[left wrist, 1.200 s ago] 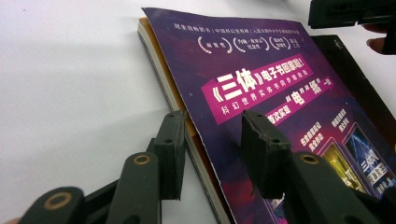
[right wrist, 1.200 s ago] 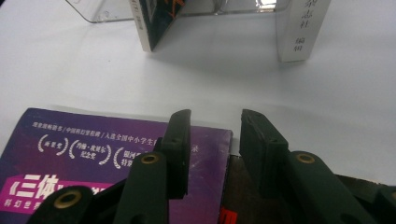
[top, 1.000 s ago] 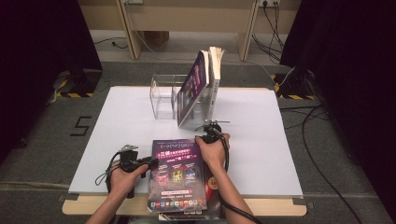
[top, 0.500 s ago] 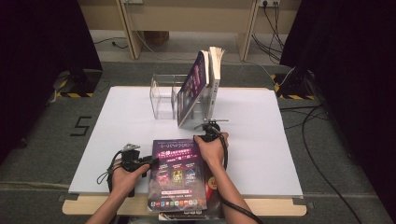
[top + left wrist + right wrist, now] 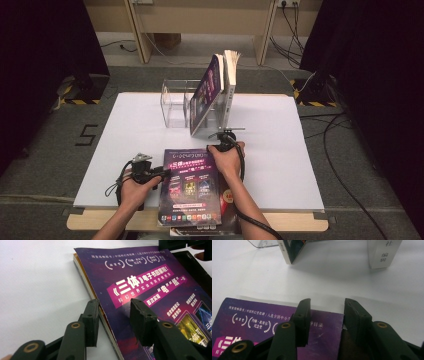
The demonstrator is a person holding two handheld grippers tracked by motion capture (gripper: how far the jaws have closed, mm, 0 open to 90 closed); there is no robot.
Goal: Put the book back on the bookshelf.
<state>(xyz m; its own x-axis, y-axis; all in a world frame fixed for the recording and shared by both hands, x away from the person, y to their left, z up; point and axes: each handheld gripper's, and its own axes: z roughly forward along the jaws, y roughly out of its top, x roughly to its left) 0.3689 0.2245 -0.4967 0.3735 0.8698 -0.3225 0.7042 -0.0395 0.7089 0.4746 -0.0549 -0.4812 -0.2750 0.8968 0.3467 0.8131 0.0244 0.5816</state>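
Book [image 5: 192, 187] barely moves at six o'clock on our worktop [image 5: 280, 145]; our left gripper [image 5: 113, 315] and right gripper [image 5: 325, 312] gape around its edges, so we aren't lifting yet.

Left gripper [image 5: 113, 315] being held open, jaws straddling purple book's [image 5: 155, 297] near edge, book being rested on white table [image 5: 37, 285].

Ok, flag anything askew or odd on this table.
The purple book in the clear acrylic stand leans steeply against the upright one instead of standing. The purple magazine overhangs the table's near edge.
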